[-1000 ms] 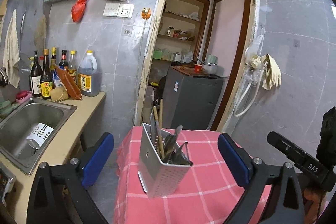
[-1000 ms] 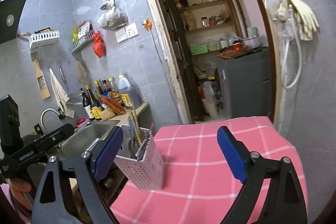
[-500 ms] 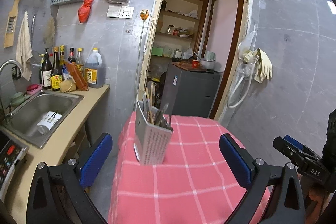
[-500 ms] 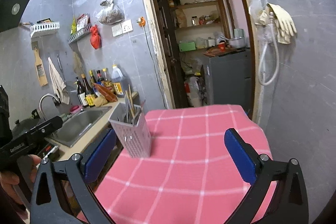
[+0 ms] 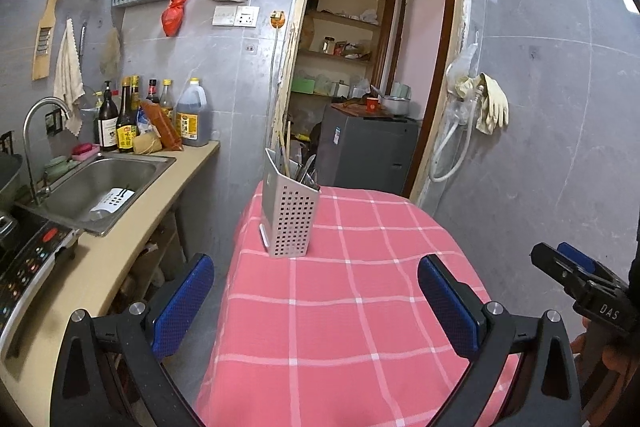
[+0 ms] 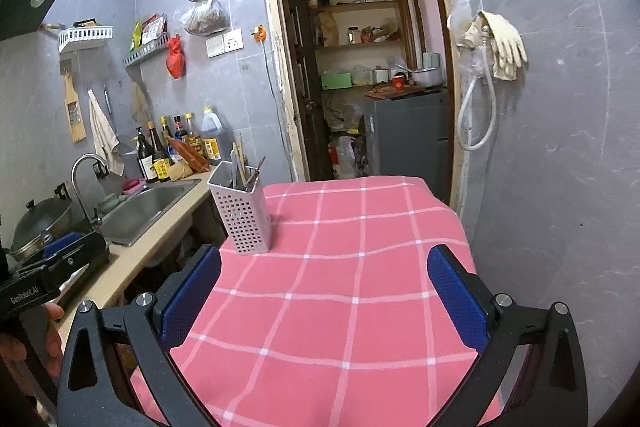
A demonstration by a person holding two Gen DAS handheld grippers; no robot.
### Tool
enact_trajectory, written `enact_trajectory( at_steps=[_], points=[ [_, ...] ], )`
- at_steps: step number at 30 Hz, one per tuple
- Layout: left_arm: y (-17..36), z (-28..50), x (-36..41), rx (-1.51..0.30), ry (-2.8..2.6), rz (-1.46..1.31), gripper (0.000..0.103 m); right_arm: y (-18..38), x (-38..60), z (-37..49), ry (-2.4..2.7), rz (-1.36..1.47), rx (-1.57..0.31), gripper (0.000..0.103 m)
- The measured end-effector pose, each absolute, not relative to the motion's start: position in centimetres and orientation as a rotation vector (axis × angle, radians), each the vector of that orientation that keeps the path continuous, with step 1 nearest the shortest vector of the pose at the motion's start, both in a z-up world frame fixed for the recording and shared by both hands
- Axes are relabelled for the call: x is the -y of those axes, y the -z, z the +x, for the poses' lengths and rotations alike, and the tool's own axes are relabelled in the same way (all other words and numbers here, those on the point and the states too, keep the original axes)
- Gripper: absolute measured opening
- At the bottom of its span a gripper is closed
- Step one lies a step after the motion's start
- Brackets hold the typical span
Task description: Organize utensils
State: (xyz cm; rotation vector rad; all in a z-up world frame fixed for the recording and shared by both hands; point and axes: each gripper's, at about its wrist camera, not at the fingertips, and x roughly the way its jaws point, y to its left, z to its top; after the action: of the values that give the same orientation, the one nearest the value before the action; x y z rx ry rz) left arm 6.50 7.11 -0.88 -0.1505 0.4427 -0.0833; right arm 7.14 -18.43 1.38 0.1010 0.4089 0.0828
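A white perforated utensil holder stands upright at the far left of the table with the pink checked cloth. Chopsticks and metal utensils stick out of its top. It also shows in the right wrist view. My left gripper is open and empty, well back from the holder over the near part of the table. My right gripper is open and empty, also well back from the holder and to its right.
A counter with a steel sink, a tap and several bottles runs along the left. An induction cooker sits at its near end. An open doorway with a grey cabinet lies behind the table.
Both grippers have pulled back and away from the utensil holder, which now looks smaller and farther off. The holder stays upright on the cloth.
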Motion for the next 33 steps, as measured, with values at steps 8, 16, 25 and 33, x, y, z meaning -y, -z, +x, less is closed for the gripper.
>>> enact_trajectory(
  at_steps=[8, 16, 25, 33],
  points=[
    [0.9, 5.2, -6.4, -0.435, 0.075, -0.149, 0.103, -1.4, 18.7, 5.0, -0.074, 0.085, -0.395, 0.101],
    [0.9, 4.5, -5.9, -0.428, 0.074, -0.145, 0.103, -1.4, 18.8, 4.6, -0.077, 0.093, -0.389, 0.101],
    [0.7, 4.3, -5.9, -0.426, 0.070, -0.154, 0.103, -1.7, 19.0, 4.5, -0.079, 0.094, -0.389, 0.101],
    [0.6, 4.2, -5.9, -0.425, 0.067, -0.152, 0.103, -1.6, 19.1, 4.5, -0.081, 0.095, -0.388, 0.101]
  ],
)
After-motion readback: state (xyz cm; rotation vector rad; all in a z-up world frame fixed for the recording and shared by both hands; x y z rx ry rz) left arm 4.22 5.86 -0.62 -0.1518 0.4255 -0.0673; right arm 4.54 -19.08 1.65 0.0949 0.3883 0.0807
